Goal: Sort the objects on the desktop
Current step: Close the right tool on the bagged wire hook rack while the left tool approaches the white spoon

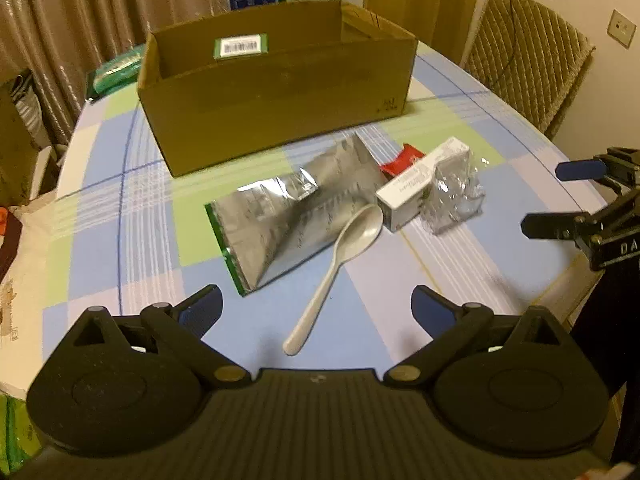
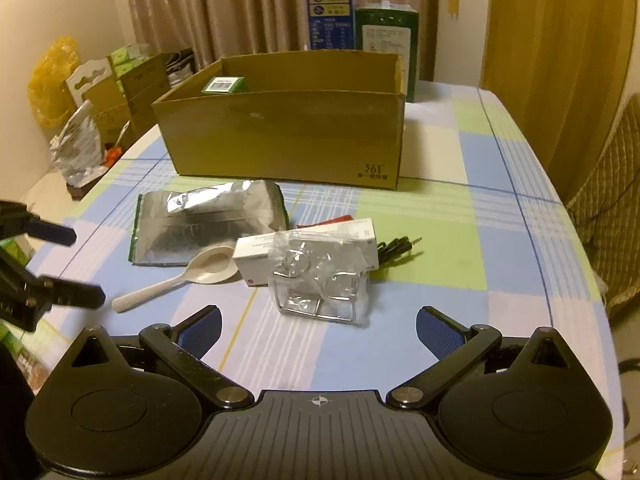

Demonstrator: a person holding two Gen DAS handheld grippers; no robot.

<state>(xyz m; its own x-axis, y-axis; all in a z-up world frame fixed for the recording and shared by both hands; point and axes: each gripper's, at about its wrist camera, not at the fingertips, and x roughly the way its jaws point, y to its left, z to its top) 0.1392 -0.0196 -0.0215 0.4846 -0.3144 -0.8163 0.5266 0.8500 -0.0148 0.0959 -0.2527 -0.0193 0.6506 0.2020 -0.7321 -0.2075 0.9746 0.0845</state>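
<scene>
An open cardboard box [image 1: 276, 92] [image 2: 288, 136] stands at the back of the checked table. In front of it lie a silver foil pouch [image 1: 292, 212] [image 2: 208, 216], a white plastic spoon [image 1: 336, 264] [image 2: 180, 276], a white carton [image 1: 420, 184] [image 2: 312, 244], a clear plastic packet with metal rings [image 1: 456, 196] [image 2: 324, 284], a red wrapper [image 1: 402, 162] and a black cable [image 2: 398, 248]. My left gripper [image 1: 316, 308] is open above the spoon's handle. My right gripper [image 2: 318, 332] is open just before the clear packet. Both are empty.
A blue carton [image 2: 330, 12] and a green carton [image 2: 386, 36] stand behind the box. A woven chair [image 1: 524, 56] is at the right. Boxes and bags [image 2: 100, 92] crowd the left side. A green package [image 1: 116, 70] lies at the table's far left.
</scene>
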